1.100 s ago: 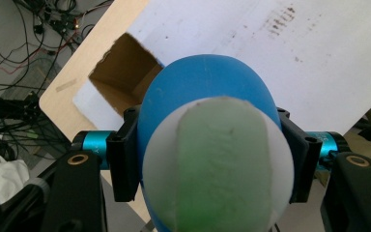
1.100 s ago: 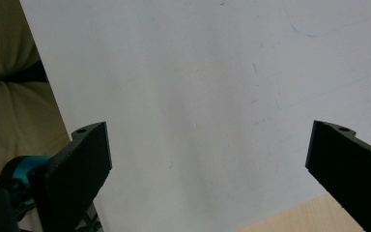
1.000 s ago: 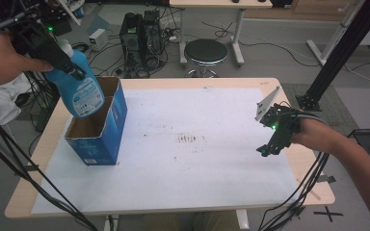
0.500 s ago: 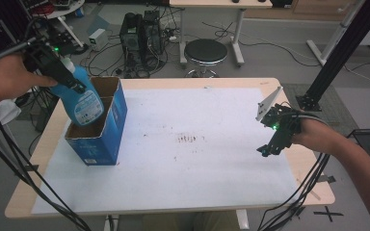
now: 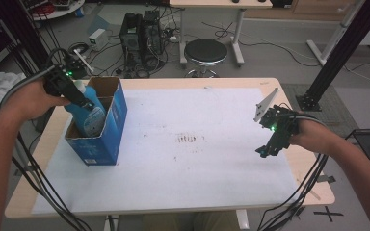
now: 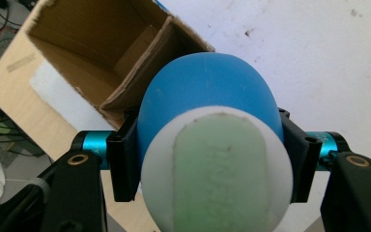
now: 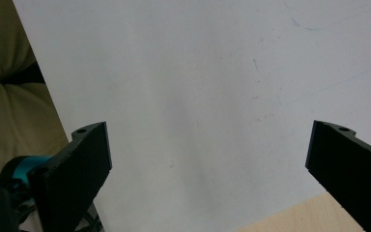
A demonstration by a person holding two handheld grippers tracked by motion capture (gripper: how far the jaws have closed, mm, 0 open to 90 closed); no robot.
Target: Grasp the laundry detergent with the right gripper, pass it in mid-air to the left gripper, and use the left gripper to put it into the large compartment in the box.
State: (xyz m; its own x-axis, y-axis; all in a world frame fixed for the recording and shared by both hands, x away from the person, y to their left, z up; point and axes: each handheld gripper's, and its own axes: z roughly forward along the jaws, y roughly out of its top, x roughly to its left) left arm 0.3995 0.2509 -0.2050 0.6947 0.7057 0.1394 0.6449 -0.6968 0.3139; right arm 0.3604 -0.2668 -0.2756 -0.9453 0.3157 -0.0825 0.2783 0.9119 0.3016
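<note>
Over the table's blue box (image 5: 107, 139), left tool (image 6: 207, 164) clamps the blue bottle (image 6: 207, 96) (right tool (image 7: 207, 159) open).

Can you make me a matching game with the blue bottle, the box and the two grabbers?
Things:
1. blue bottle
2. cardboard box
3. left gripper
4. right gripper

States:
A. jaws wide apart above the white sheet, nothing between them
B. stands open-topped at the table's left side
C. clamped around the bottle
D. partly down inside the box

Pairs: 1-D, 2-B, 3-C, 4-A
</note>
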